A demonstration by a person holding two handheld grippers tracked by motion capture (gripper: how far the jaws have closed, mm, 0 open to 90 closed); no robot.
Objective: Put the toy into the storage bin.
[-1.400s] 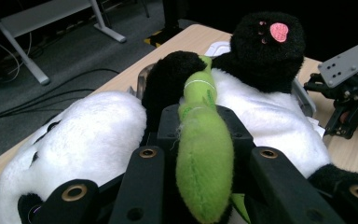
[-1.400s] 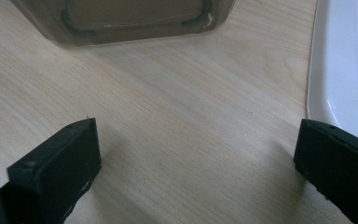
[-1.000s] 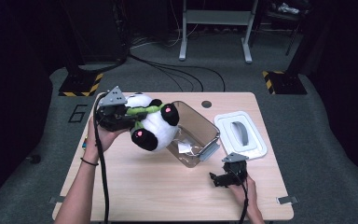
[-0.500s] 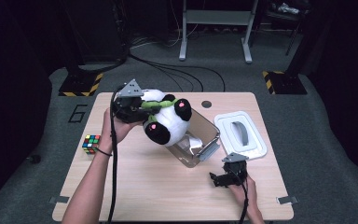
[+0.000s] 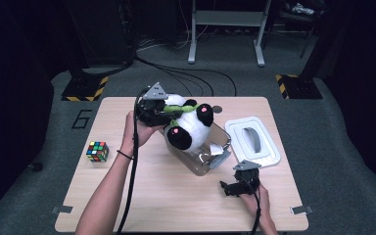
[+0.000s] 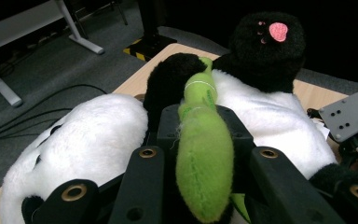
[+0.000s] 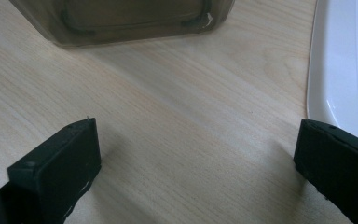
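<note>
The panda (image 5: pixel 188 125) is held in the left gripper (image 5: pixel 162 113), whose jaws are clamped on its green stalk (image 6: pixel 203 149); in the left gripper view the stalk is seen running up between the two black jaws, with the white body on either side of them. The panda is carried over the far-left end of the bin (image 5: pixel 203 154), with its lower foot at or just inside the rim; contact with the bin cannot be told.

The bin is a clear, open container. A white item (image 5: pixel 216 150) is seen inside it at the end nearer the lid (image 5: pixel 252 142). The lid lies flat just right of the bin.

The panda is a white plush with black limbs and pink-red foot pads.

The right gripper (image 5: pixel 236 186) is rested on the table (image 5: pixel 127 205) just in front of the bin, with its jaws wide apart and bare table between them.
</note>
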